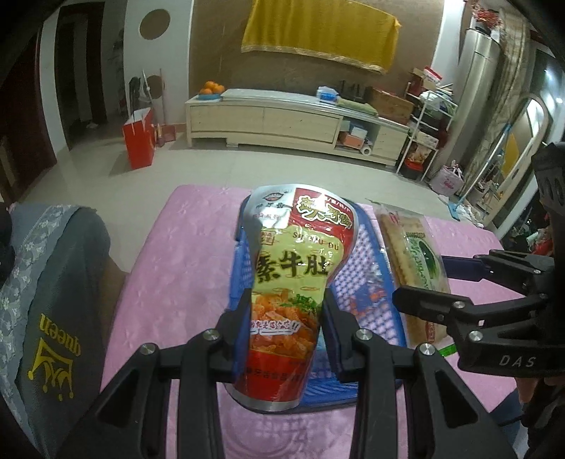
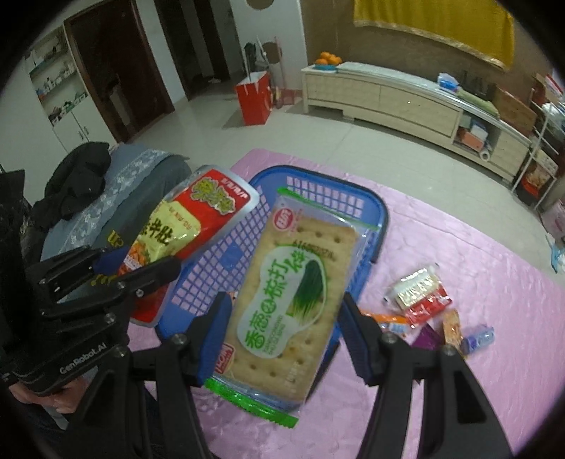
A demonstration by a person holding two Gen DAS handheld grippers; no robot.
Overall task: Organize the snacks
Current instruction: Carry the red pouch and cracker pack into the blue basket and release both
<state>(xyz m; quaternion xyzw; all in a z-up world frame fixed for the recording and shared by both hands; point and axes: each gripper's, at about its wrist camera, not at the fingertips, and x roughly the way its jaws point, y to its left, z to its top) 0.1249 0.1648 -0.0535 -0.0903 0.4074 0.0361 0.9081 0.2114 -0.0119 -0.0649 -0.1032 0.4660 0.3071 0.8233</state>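
Left hand-held gripper [image 1: 286,339]: clenched on the waist of a red-and-yellow snack pouch [image 1: 293,282], blue pads pressing in from both sides so the foil pinches narrow there. Pouch long axis runs away from the camera, along the fingers; sealed silver top edge points far, bottom edge hangs near, below the pads. Held above the near end of the blue basket [image 1: 367,268].

Right hand-held gripper [image 2: 282,328]: grasping a scallion soda cracker pack [image 2: 286,300] across its width, one pad on each long side. Pack long axis also runs near to far, tilted a little rightward at the far end; green serrated seal nearest the camera, second green seal at the far end. It hangs over the basket's open mesh (not resting in it, as far as the views show).

Both packs side by side, pouch to the left of the crackers, not touching.

Below them: blue plastic basket, mesh walls, on the counter [image 2: 459,247] under a pink cloth. To the right of the basket, a loose scatter of small snack packets [image 2: 423,294] lying flat on the cloth, well apart from the grippers.

Left of the counter: grey cushion [image 1: 60,317] with yellow "queen" lettering.

Farther: tiled floor, red paper bag [image 1: 138,141], long pale TV cabinet [image 1: 265,120] with oranges [image 1: 211,87] on its left end, yellow cloth [image 1: 319,31] on the wall above.
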